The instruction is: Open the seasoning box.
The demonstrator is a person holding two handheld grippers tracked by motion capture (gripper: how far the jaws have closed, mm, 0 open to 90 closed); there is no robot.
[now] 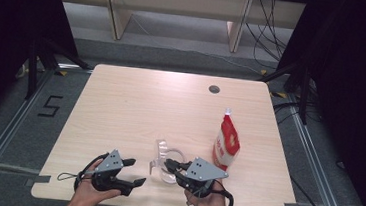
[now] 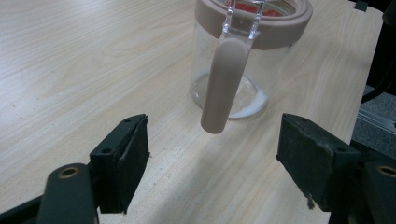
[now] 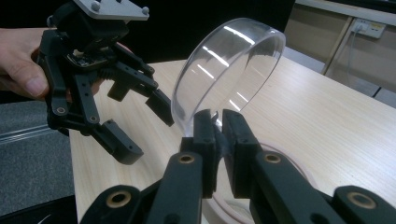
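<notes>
Lid (image 3: 229, 70) clamped by its edge in right hand-held gripper (image 3: 218, 135), tipped up, clear of jar (image 2: 243, 60). Left hand-held gripper (image 2: 212, 154) wide open, holding nothing, just beside jar's handle (image 2: 224, 84). Red-and-white bag (image 1: 226, 143) standing near jar, untouched. Judged: opening done; filling left.

We see the pale table (image 1: 135, 104) evenly lit from above against dark upper corners. White glare streaks the clear lid (image 3: 229, 70); near jaws look soft.
</notes>
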